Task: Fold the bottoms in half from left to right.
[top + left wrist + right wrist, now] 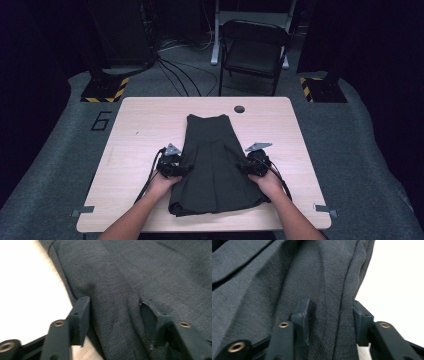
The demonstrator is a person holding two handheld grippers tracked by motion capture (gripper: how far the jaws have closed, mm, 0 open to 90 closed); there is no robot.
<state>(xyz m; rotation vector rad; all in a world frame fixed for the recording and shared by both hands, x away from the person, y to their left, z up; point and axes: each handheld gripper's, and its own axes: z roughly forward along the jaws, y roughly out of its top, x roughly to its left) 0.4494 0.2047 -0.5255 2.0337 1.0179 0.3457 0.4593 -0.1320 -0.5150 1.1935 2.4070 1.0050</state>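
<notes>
Light wooden table [140, 130] at centre frame, small dark round hole [239, 109] near its far edge, dark grey pleated skirt [212, 165] lying flat at centre — hem toward the bottom edge, waistband toward the top.

1. We see a pale wood table [150, 125] with a dark round hole [239, 109] near its far edge.
2. We stand on grey carpet [50, 165] marked with a "6" [101, 120].
3. A black folding chair [255, 52] stands beyond the table.
4. Cables [177, 75] run across the floor.
5. Two bases with yellow-black stripes [105, 90] flank the far side.
6. The room beyond is dark.
</notes>
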